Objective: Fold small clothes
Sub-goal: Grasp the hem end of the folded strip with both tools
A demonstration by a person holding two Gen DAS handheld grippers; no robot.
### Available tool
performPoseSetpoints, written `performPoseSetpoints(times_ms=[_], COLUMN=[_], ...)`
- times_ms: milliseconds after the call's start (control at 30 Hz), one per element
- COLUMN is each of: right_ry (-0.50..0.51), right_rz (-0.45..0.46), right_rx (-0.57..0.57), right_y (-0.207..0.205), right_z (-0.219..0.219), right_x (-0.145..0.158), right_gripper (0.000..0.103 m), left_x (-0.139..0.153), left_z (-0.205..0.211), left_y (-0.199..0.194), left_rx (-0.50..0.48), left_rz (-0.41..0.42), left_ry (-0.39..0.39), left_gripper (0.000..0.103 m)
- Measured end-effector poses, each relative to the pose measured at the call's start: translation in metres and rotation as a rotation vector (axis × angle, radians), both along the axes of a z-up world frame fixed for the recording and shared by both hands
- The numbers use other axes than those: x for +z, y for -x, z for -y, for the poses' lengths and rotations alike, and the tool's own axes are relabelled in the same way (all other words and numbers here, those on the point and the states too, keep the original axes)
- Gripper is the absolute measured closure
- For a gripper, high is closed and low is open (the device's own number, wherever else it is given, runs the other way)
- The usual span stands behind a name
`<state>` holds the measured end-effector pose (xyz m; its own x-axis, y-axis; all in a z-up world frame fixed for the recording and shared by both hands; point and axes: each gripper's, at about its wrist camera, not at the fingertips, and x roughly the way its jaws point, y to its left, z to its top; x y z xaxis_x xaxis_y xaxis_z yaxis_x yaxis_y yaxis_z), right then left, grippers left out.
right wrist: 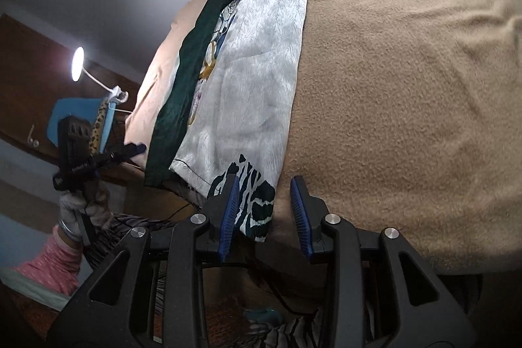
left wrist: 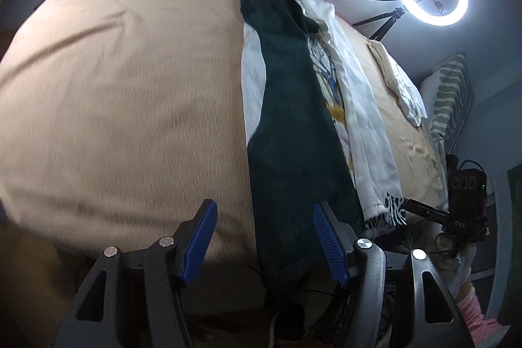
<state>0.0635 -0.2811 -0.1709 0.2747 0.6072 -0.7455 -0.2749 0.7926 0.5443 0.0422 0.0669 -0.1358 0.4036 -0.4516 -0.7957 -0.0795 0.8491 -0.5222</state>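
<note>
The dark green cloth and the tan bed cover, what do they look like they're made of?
The dark green cloth looks like a soft, matte napped fabric, perhaps velvet or chenille: fine fuzzy texture, no shine. The tan bed cover looks like fleece or a woolly blanket: a nubby, pilled matte pile shows up close.

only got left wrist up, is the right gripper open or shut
Observer: Open. The right gripper has one finger on each side of the zebra-print hem, gripping nothing.
Operator: ok and the white piece, far side bunched up or flat
Observer: Flat. The white garment ends in a fairly straight edge on the tan blanket.
</note>
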Motion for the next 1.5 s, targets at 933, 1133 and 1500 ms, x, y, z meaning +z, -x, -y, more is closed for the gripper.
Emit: performPoseSetpoints(times_ms=[933,1133,1500], right_ry=[-0.218,-0.250,-0.202], right_rz=[0.004,0.035,0.173], right_rx=[-0.034,-0.029,-0.046], right_y=[0.013,0.003,-0.048], right_z=[-0.002,-0.003,-0.009], right_x=[-0.006,0.010,0.064], right_gripper=[0.099,0.099,0.099], left_x=[0.006,0.022,0.053], left_z=[0.004,0.000,-0.008], left_y=[0.011,-0.005,-0.072], left_rx=[-0.070,-0.063,-0.047], left_rz=[0.075,0.106,0.172], left_ry=[0.088,0.085,0.060], left_gripper=[0.103,0.103,0.103])
